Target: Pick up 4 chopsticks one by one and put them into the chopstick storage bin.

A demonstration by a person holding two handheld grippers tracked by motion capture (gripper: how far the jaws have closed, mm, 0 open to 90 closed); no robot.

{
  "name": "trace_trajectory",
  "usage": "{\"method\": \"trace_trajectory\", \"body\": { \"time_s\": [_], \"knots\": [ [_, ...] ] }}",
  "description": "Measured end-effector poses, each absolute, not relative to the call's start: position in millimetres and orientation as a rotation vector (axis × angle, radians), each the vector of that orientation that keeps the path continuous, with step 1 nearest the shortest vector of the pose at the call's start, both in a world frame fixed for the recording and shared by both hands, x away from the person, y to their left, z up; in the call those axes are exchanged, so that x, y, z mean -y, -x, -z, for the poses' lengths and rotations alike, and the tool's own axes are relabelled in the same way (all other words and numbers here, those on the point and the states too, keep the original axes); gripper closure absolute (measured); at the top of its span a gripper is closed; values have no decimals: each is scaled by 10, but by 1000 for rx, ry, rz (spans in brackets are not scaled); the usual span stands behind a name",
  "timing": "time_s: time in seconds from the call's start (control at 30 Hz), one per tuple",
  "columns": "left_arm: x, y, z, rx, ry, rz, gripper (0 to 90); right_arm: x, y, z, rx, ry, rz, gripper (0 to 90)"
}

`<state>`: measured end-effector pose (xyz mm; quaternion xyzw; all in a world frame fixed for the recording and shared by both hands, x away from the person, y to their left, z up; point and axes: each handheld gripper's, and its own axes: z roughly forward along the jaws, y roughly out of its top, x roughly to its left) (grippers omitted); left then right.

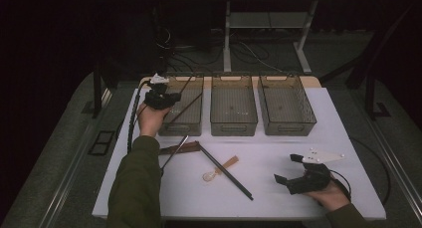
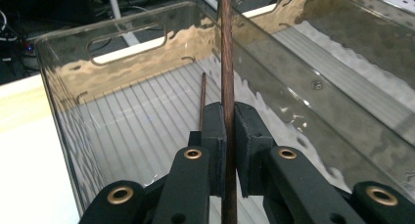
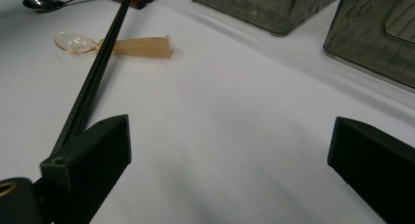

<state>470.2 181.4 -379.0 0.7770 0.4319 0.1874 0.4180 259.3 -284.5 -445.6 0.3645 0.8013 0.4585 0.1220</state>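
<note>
My left gripper (image 1: pixel 160 99) (image 2: pixel 230 111) hovers over the left clear bin (image 1: pixel 180 128) (image 2: pixel 132 53), shut on a thin brown chopstick (image 2: pixel 226 48) that runs on past its tips. A second brown chopstick (image 2: pixel 202 97) lies on that bin's ribbed floor. At the table's right front, my right gripper (image 1: pixel 287 168) (image 3: pixel 230 155) rests low over the white tabletop (image 1: pixel 278 198), jaws wide apart with nothing between them.
Two more clear bins, middle (image 1: pixel 233 106) and right (image 1: pixel 286 106), stand in the back row. Black chopsticks (image 1: pixel 226 172) (image 3: pixel 98 62) lie across an amber plastic spoon (image 1: pixel 221 168) (image 3: pixel 132 46). A metal spoon (image 1: pixel 174 152) (image 3: pixel 41 3) and a brown wooden piece (image 1: pixel 179 148) lie further left.
</note>
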Motion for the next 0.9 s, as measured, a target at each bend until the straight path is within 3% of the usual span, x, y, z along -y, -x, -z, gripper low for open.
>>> {"method": "trace_trajectory", "body": {
  "time_s": [0.37,0.47,0.9],
  "knots": [
    [-1816,-4719,3852,-1105,-1965,-464,835,2840,-2593,4458,-2340,-1065,-1338,21],
    [-1815,-4716,3851,-1105,-1971,-468,738,2837,-2591,4459,-2340,-1062,-1337,22],
    [-1769,-4617,3763,-1050,-1980,-392,479,2839,-2591,4456,-2336,-1066,-1338,21]
  ]
}}
